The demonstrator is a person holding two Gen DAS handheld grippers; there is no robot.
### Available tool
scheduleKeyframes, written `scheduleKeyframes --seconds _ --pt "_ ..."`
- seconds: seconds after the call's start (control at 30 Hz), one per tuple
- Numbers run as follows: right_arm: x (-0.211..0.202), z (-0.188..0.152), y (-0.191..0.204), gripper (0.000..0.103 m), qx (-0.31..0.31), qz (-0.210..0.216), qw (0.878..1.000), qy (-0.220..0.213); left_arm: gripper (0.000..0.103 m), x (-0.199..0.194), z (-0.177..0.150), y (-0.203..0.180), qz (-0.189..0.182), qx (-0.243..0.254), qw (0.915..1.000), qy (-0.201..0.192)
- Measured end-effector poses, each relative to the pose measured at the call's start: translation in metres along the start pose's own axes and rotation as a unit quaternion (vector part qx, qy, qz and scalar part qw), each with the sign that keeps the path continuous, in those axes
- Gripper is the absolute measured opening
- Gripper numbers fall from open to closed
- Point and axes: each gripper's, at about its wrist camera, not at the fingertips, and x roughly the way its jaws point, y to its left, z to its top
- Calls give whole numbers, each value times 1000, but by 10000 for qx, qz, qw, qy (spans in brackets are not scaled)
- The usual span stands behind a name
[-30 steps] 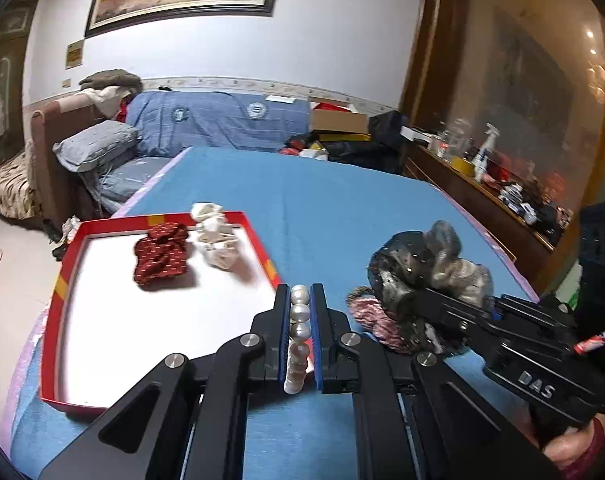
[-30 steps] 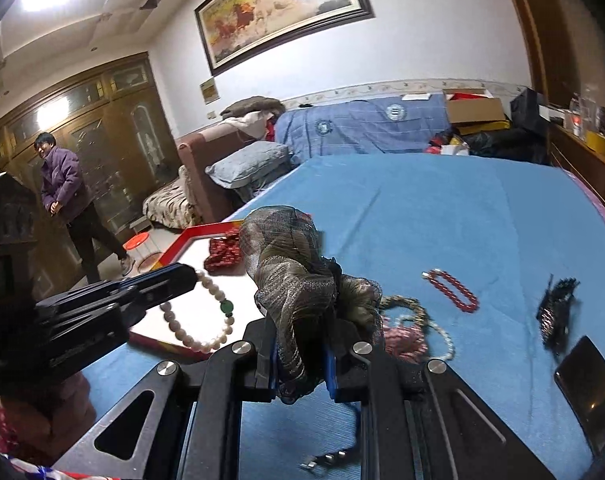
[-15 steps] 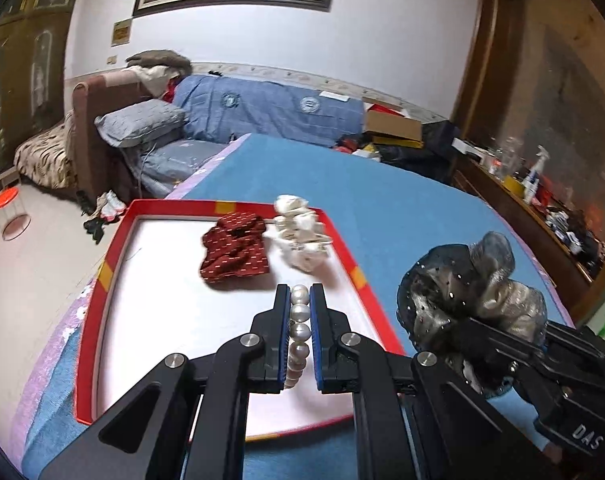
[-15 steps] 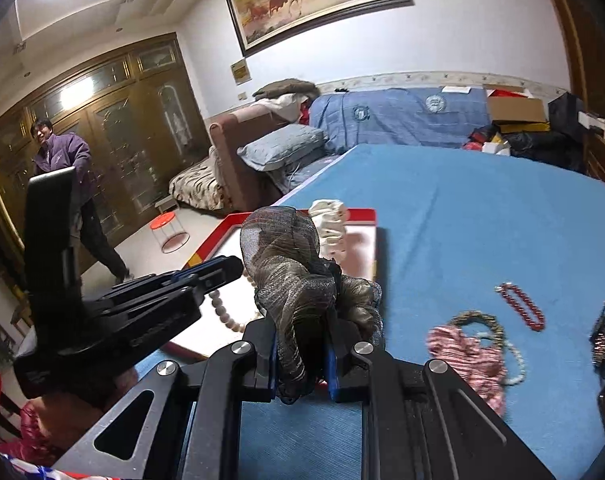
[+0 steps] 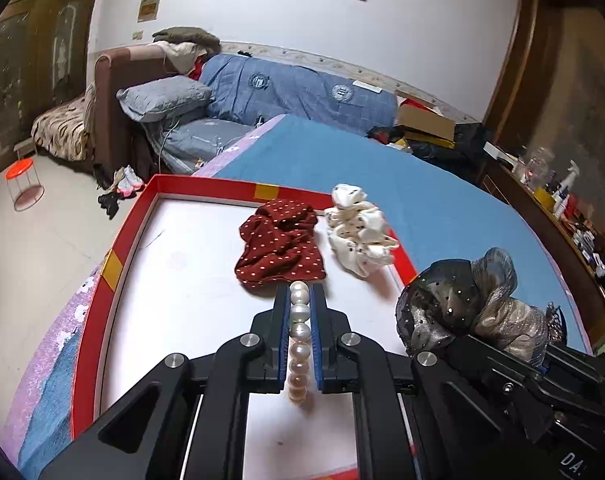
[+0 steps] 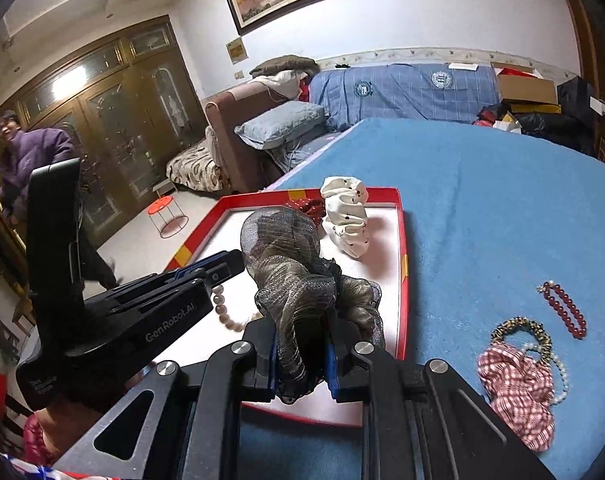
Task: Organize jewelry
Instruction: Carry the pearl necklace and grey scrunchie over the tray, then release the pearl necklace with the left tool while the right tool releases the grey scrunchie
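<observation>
Left wrist view: looks forward along the left gripper (image 5: 300, 300), close above the red tray (image 5: 120, 236), facing the far wall. Right wrist view: looks forward along the right gripper (image 6: 302, 320), close over the tray's near right corner, angled slightly left. Both views share the tray (image 6: 400, 248), white scrunchie (image 5: 360, 236) (image 6: 348, 216) and blue bed (image 5: 442, 208) (image 6: 482, 200); each shows the other gripper.

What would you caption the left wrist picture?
Left gripper holding a pearl bracelet over the red tray, beside two scrunchies.
</observation>
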Motion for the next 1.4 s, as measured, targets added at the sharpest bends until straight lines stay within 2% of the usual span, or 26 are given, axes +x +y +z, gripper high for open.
scheduleKeyframes --seconds 0.43,0.73,0.93,1.07,1.13,1.2,1.33,1.4 --pt "44 7 -16 22 499 174 9978 400 9 22 -2 9 257 -48 9996 118" --pt "56 7 -26 23 645 99 9964 538 9 25 -6 3 567 192 9982 104" --pt "53 5 -29 24 715 79 9960 533 9 29 -7 5 634 253 9975 168" --pt "51 4 -29 29 692 32 9963 504 9 30 -7 5 675 237 9973 175" --pt "48 4 -30 35 712 19 9963 478 9 30 -7 4 706 261 9970 175" --pt "45 4 -31 46 722 -12 9965 423 10 31 -7 3 720 279 9969 167" --pt "36 6 -30 47 657 -91 9974 270 28 28 -8 3 754 313 9966 82" --pt "32 7 -28 52 605 -145 9979 192 29 27 -9 2 788 356 9963 36"
